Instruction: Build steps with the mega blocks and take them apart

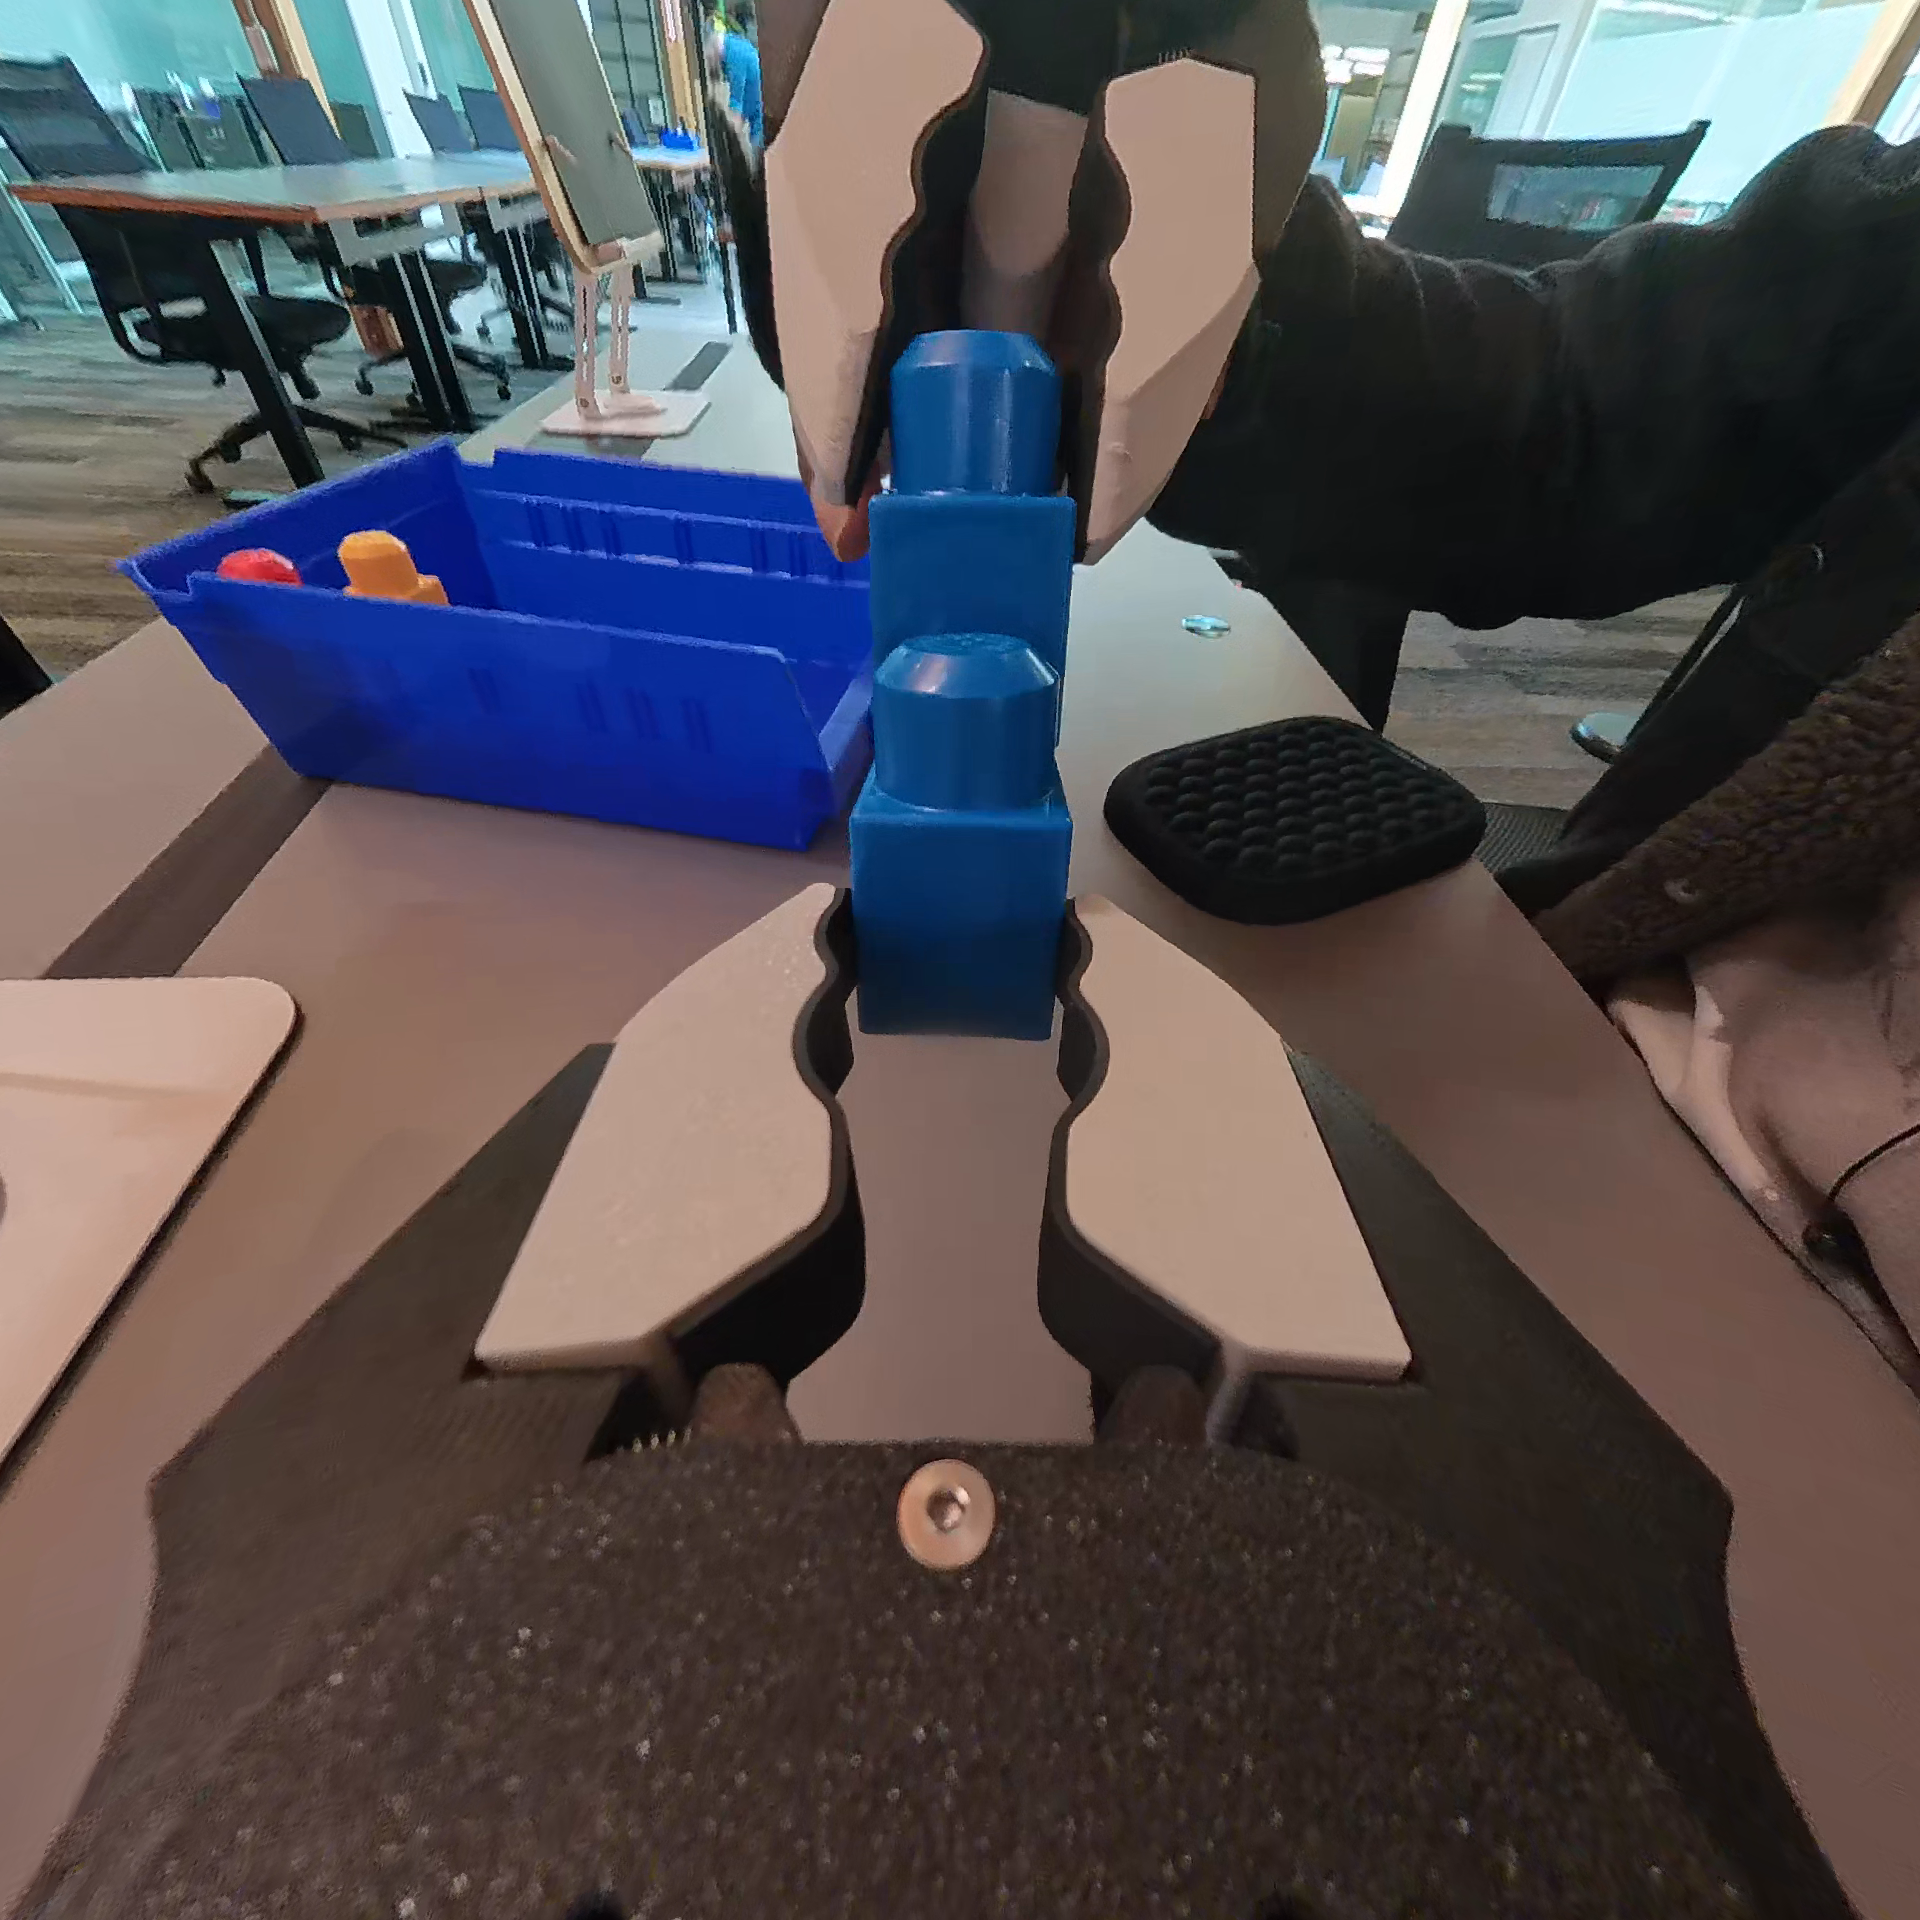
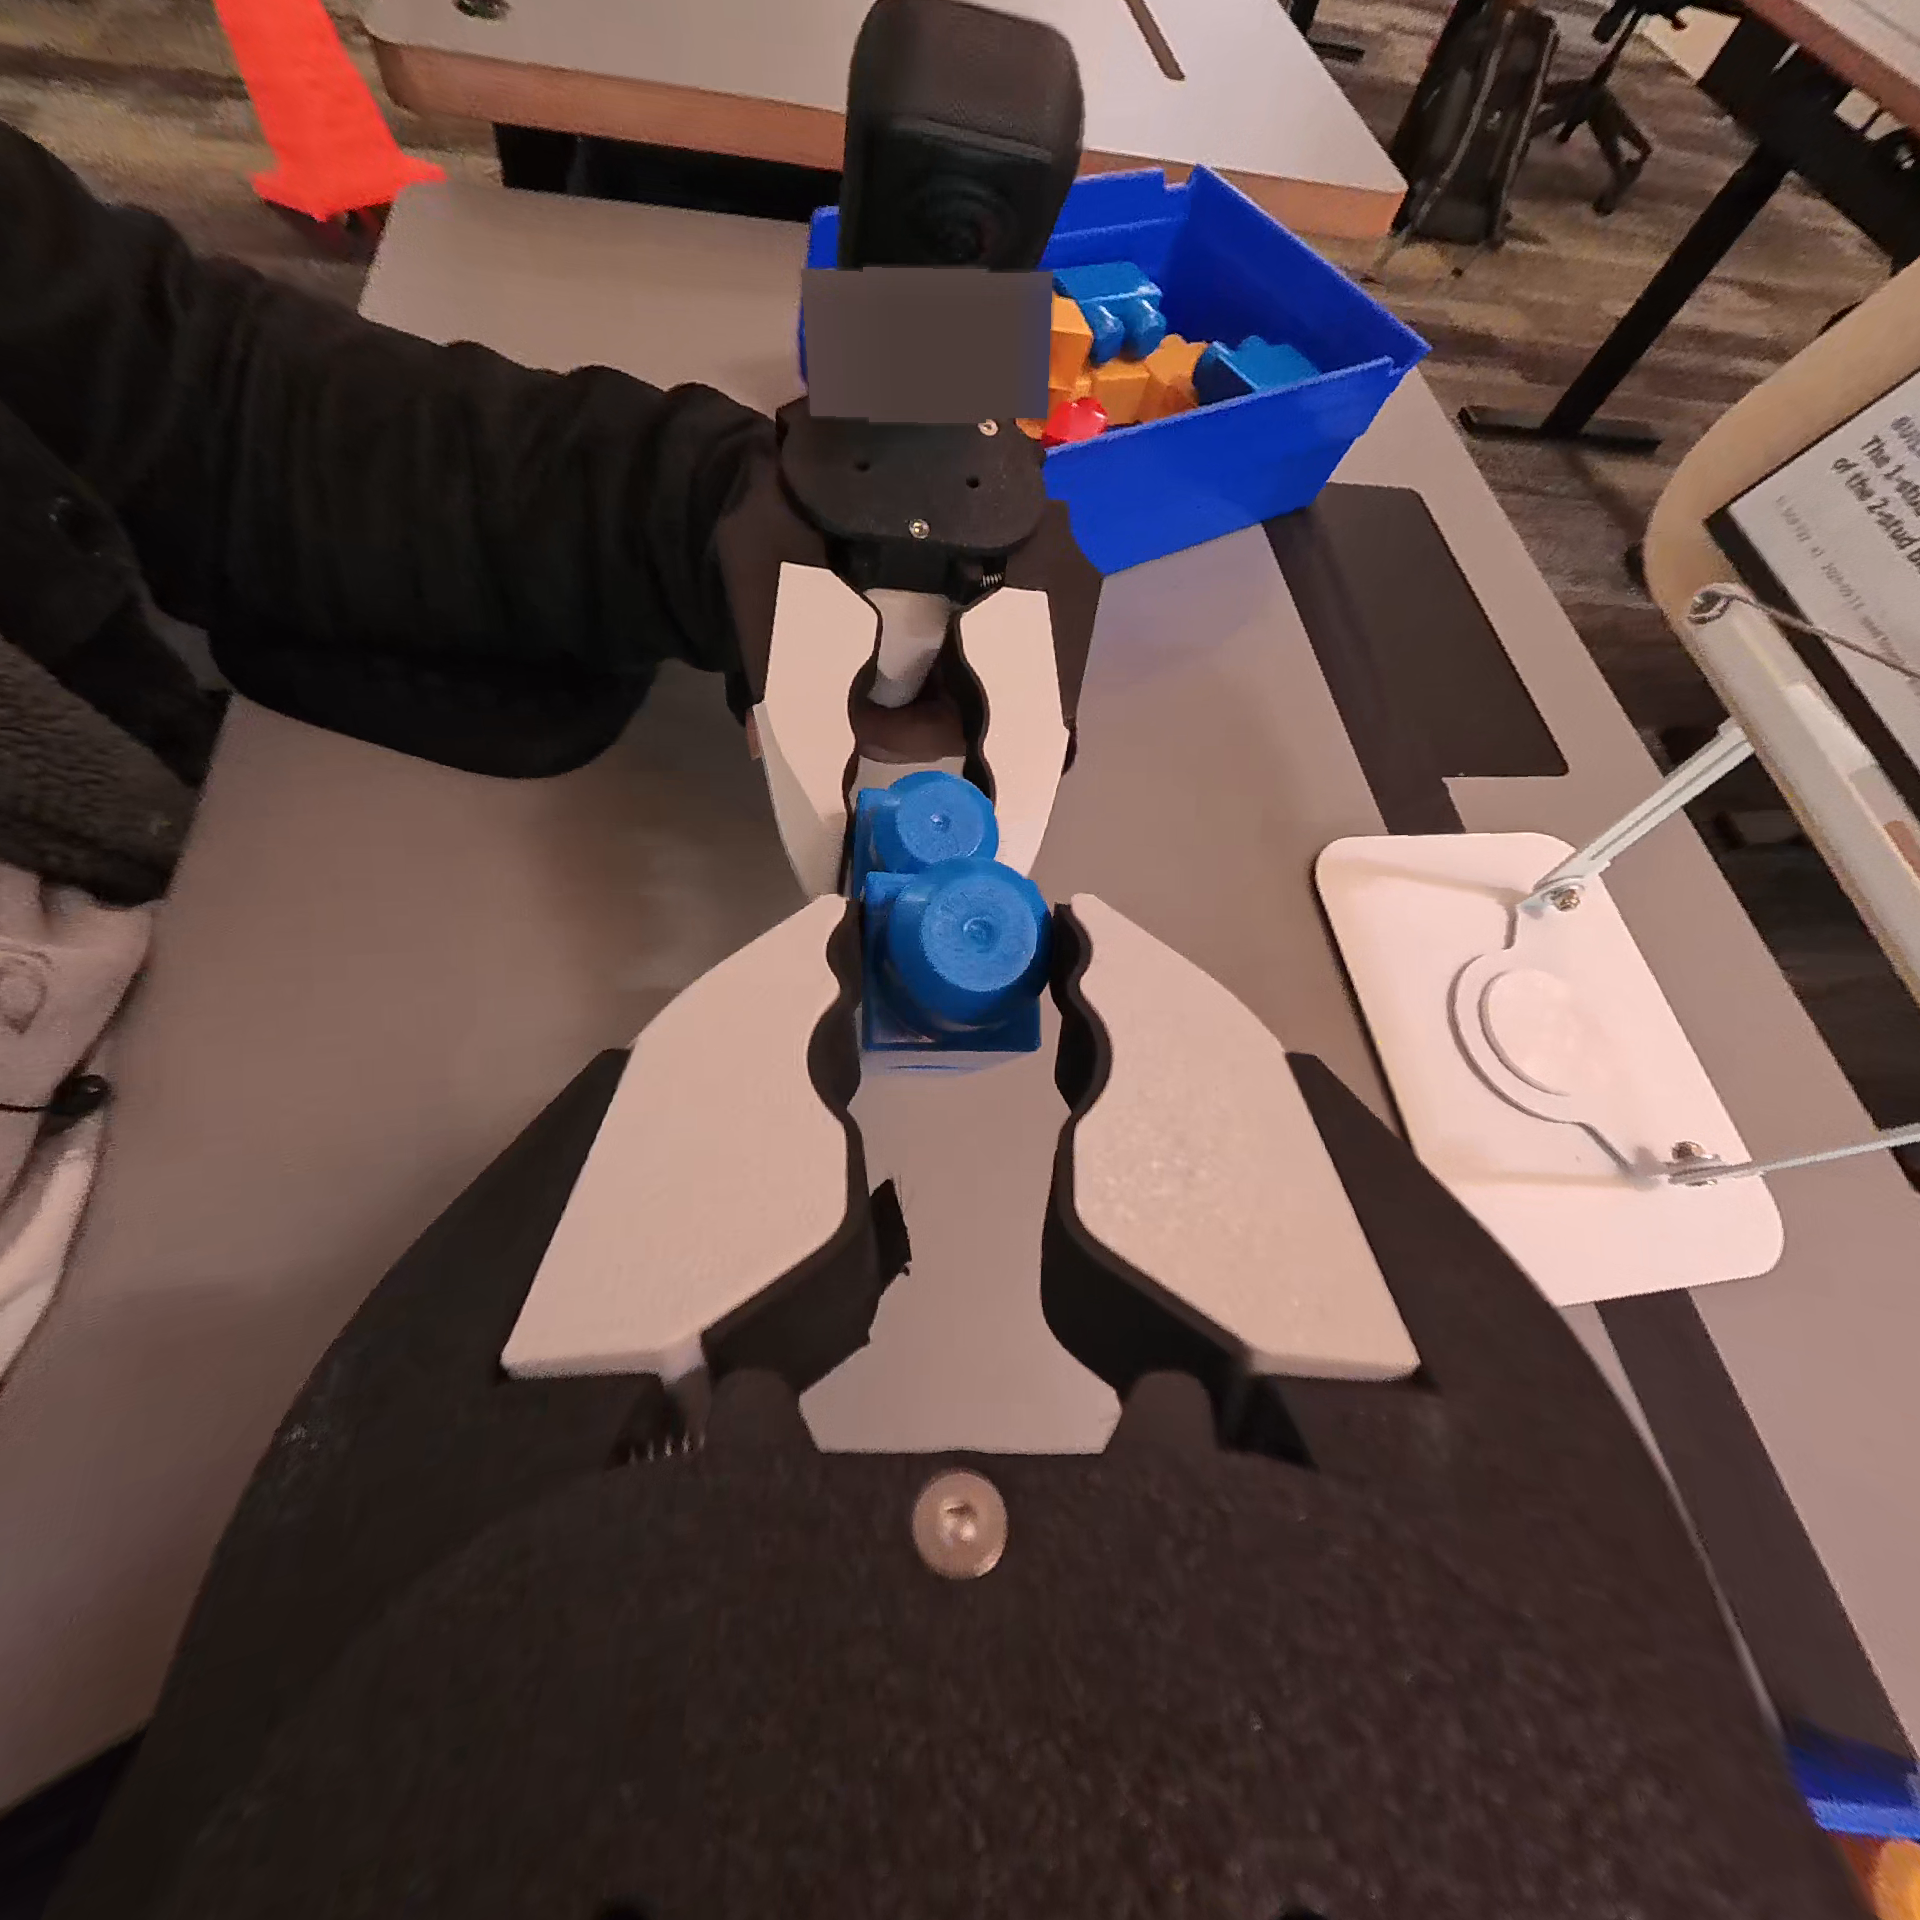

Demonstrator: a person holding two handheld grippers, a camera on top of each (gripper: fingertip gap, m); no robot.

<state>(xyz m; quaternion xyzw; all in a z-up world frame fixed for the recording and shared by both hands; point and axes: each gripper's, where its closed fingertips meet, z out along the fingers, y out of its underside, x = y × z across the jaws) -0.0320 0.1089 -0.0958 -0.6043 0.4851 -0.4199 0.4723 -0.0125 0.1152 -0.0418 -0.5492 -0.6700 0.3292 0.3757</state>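
An open-plan office. Far left: rows of long wood-topped desks on black metal legs [image 1: 260, 197] with black mesh swivel chairs [image 1: 62, 114] on patterned grey carpet [image 1: 94, 416], backed by glass partition walls [image 1: 125, 42]. A dark backpack [image 2: 1470, 135] leans beside a far desk in the right wrist view.

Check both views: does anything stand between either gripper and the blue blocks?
Nothing visible does. The left gripper is shut on the lower blue block, and the right gripper is shut on the upper blue block.
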